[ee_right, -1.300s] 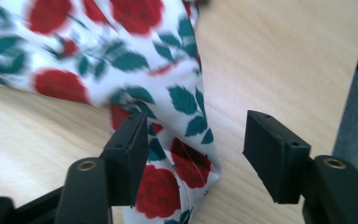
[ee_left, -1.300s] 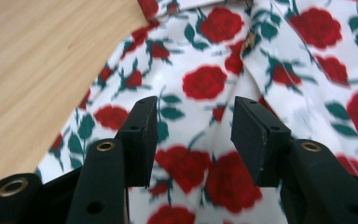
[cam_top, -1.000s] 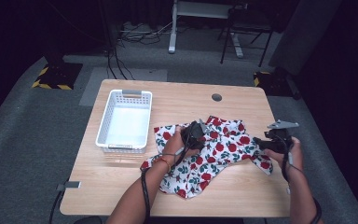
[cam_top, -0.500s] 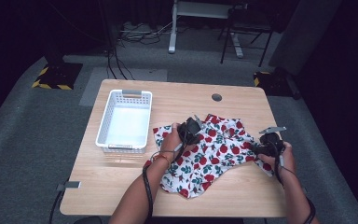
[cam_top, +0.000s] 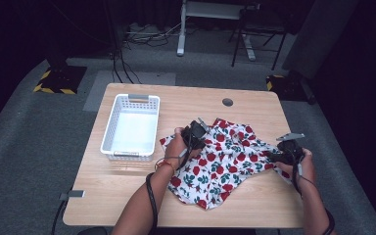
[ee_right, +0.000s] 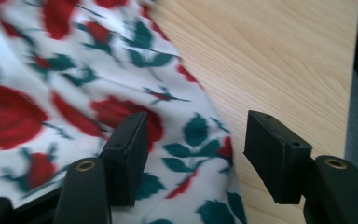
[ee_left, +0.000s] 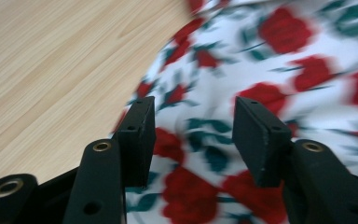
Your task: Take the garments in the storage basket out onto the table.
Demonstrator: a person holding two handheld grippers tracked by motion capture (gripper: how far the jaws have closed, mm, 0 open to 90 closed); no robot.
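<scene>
Item: rose-print cloth (cam_top: 220,161), white with red roses and green leaves, lying crumpled on the wooden desk (cam_top: 254,105), right of the white plastic basket (cam_top: 131,128).
Left hand-held gripper (cam_top: 199,133): over the cloth's left part, jaws just widened, released, cloth beneath them.
Right hand-held gripper (cam_top: 280,155): at the cloth's right edge, jaws just widened, released, straddling the hem.

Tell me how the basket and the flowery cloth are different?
The white basket is stiff, with slotted walls, and stands squarely; the flowery cloth is soft and lies crumpled. The basket is plain white, but the cloth has red roses and green leaves. The basket sits apart from the grippers; the cloth lies under both. Both rest on the wooden table.
</scene>
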